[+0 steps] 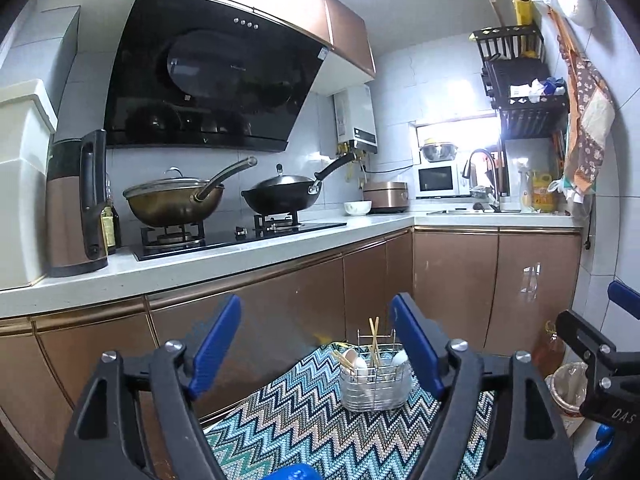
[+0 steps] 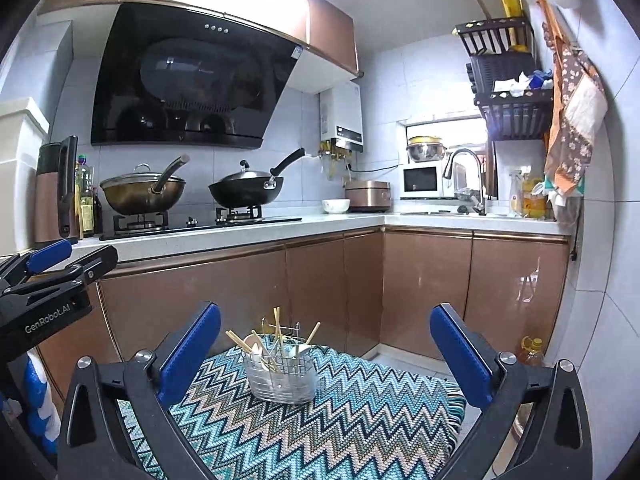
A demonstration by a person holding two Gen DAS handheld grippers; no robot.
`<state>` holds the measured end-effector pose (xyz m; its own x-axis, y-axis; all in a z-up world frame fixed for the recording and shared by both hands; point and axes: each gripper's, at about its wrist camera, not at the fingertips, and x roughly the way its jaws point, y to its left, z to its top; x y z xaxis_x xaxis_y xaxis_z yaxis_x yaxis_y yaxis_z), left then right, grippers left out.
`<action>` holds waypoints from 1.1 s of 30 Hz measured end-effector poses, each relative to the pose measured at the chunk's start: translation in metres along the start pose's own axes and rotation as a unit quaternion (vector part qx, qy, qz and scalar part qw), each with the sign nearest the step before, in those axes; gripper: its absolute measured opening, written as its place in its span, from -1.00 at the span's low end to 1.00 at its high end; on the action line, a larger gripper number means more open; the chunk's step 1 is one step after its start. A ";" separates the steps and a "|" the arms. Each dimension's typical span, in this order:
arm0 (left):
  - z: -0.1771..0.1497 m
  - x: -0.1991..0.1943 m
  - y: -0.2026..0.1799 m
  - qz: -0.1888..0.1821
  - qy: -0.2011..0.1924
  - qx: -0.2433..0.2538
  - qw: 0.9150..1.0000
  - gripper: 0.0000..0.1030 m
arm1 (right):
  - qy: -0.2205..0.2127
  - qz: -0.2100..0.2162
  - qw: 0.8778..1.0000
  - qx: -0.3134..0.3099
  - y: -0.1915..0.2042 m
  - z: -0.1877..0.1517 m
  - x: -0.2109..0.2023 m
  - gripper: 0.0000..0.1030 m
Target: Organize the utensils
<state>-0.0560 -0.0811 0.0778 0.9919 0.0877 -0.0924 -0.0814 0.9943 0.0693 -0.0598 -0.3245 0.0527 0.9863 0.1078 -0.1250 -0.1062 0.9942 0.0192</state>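
**Both grippers empty, utensil caddy loaded on zigzag cloth**

Left gripper (image 1: 316,344): blue-padded fingers (image 1: 216,344) spread wide, nothing between them. Right gripper (image 2: 326,346): blue-padded fingers (image 2: 460,356) also spread wide, holding nothing. Both hang above the near part of the cloth, well apart from the caddy. In the left wrist view the right gripper shows at the far right edge; in the right wrist view the left gripper shows at the left edge.

Silver wire-mesh utensil caddy (image 2: 282,376) stands upright on the teal zigzag-patterned cloth (image 2: 320,424), toward its far side. Inside it: pale wooden chopsticks (image 2: 277,330) sticking up, leaning at different angles, and white ceramic spoons (image 1: 356,360) with bowls showing above the rim. Exact counts cannot be told.

Behind: copper-brown cabinet doors (image 2: 320,292) under a white countertop (image 2: 248,232). On the black gas hob, a bronze lidded wok (image 2: 142,194) at left and a black lidded wok (image 2: 246,192) to its right. Small white bowl (image 2: 336,205) on the counter further right, near a copper rice cooker (image 2: 368,195). White microwave (image 2: 422,180) and chrome tap (image 2: 464,176) in the far right corner.
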 end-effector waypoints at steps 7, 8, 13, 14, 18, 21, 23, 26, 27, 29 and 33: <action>0.001 -0.012 0.008 -0.005 0.000 -0.003 1.000 0.50 | 0.000 -0.007 1.000 -0.010 0.004 -0.002 -0.017 1.00; 0.001 -0.013 0.009 -0.007 0.000 -0.004 1.000 0.50 | 0.001 -0.008 1.000 -0.011 0.005 -0.001 -0.018 1.00; -0.001 -0.019 0.014 -0.007 0.001 -0.004 1.000 0.50 | 0.000 -0.017 1.000 -0.017 0.008 0.001 -0.026 1.00; -0.001 -0.019 0.016 -0.009 0.002 -0.006 1.000 0.50 | 0.000 -0.018 1.000 -0.018 0.009 0.002 -0.028 1.00; -0.003 -0.020 0.019 -0.009 0.005 -0.009 1.000 0.50 | -0.001 -0.020 1.000 -0.023 0.014 0.002 -0.031 1.00; -0.006 -0.020 0.022 -0.009 0.007 -0.012 1.000 0.50 | 0.001 -0.021 0.999 -0.030 0.018 0.002 -0.030 1.00; -0.006 -0.019 0.024 -0.007 0.008 -0.016 1.000 0.50 | 0.002 -0.021 0.999 -0.032 0.020 0.002 -0.030 1.00; -0.007 -0.018 0.027 -0.006 0.010 -0.019 1.000 0.50 | 0.003 -0.021 0.999 -0.034 0.022 0.001 -0.030 1.00; -0.008 -0.018 0.027 -0.005 0.011 -0.020 1.000 0.50 | 0.004 -0.021 0.999 -0.034 0.022 0.001 -0.030 1.00; -0.009 -0.018 0.028 -0.004 0.011 -0.020 1.000 0.50 | 0.005 -0.022 0.999 -0.035 0.023 0.000 -0.029 1.00; -0.011 -0.016 0.029 -0.001 0.013 -0.021 1.000 0.50 | 0.006 -0.024 0.999 -0.037 0.024 0.000 -0.030 1.00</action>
<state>-0.0758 -0.0525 0.0705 0.9891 0.0860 -0.1193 -0.0833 0.9962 0.0270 -0.0917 -0.3042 0.0565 0.9889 0.0600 -0.1361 -0.0687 0.9958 -0.0607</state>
